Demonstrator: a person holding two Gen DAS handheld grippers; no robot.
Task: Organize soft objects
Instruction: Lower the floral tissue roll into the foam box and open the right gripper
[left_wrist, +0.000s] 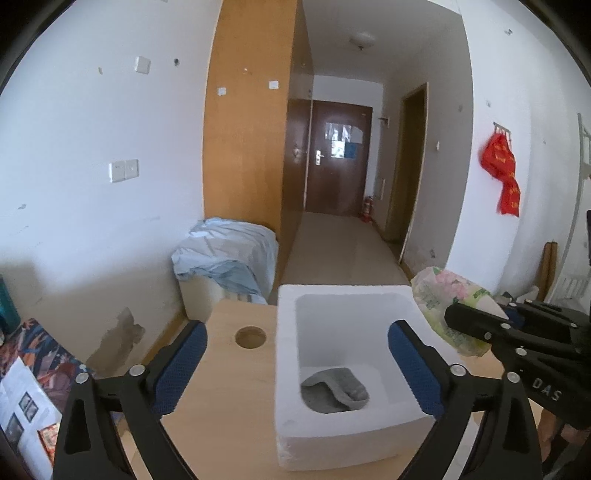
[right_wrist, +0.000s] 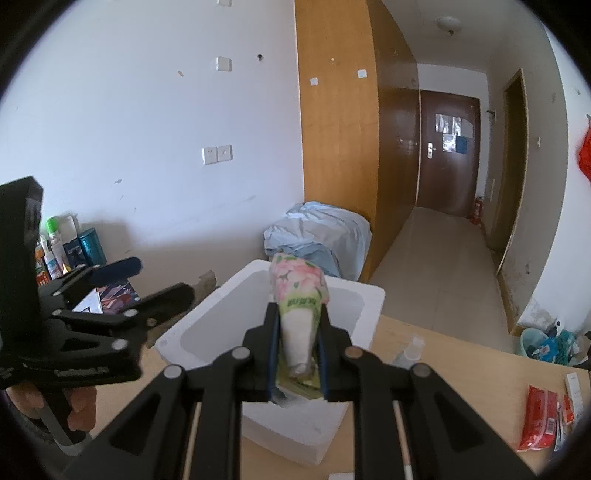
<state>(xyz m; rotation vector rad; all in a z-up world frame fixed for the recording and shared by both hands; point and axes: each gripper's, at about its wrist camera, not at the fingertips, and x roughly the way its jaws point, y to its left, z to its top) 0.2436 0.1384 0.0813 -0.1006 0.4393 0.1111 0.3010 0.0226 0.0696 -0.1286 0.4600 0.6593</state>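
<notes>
Over the wooden surface (left_wrist: 236, 373), the left gripper (left_wrist: 295, 369) stands wide with nothing between its blue pads; below it 1 grey sock (left_wrist: 334, 391) lies crumpled on the floor of the white foam box (left_wrist: 288, 354). The right gripper (right_wrist: 297, 350) is pinched narrow on a soft tissue pack (right_wrist: 299, 299), held above the box's near wall with its floral end pointing away.

To do this step well, I reckon the right gripper should carry the pack forward until it is over the box's open middle, then lower it before letting go, so it does not tip off the rim. The left gripper had better keep clear to the side.

The pack's plastic wrap looks thin and crinkly, squeezed to a wedge by the pads. The box is thick-walled, matte, rounded inside. The sock is knitted and limp.
</notes>
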